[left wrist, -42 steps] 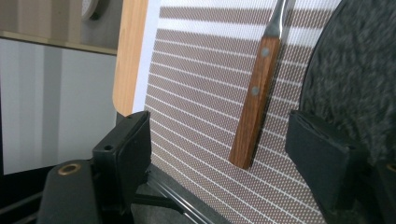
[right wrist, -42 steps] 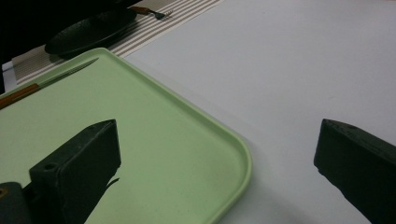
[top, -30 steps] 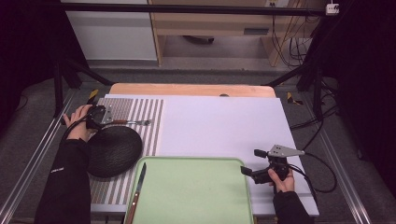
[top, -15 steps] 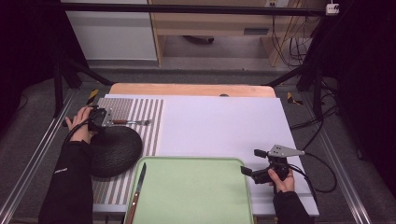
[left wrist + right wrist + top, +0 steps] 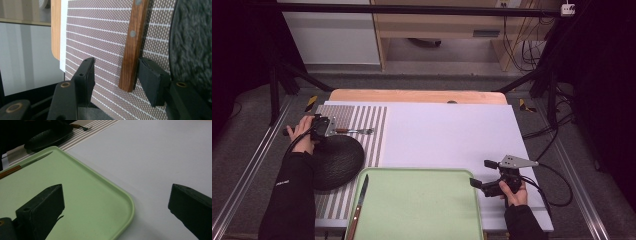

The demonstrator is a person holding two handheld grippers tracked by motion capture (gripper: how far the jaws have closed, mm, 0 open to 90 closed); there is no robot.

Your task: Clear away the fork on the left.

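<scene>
Left gripper (image 5: 115, 75): jaws just closing, a wooden fork handle (image 5: 132, 47) between them on the striped mat (image 5: 100, 32), one pad at its edge, the other apart; black plate (image 5: 195, 45) just beyond that pad. Right gripper (image 5: 116, 202): jaws wide, nothing between; green tray (image 5: 110, 195) under its left jaw, knife (image 5: 22, 165) far beyond.

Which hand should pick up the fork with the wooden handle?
Left. The left gripper already has the wooden-handled fork between its jaws, which have just been closing. The right gripper sits far off, beside the green tray.
</scene>
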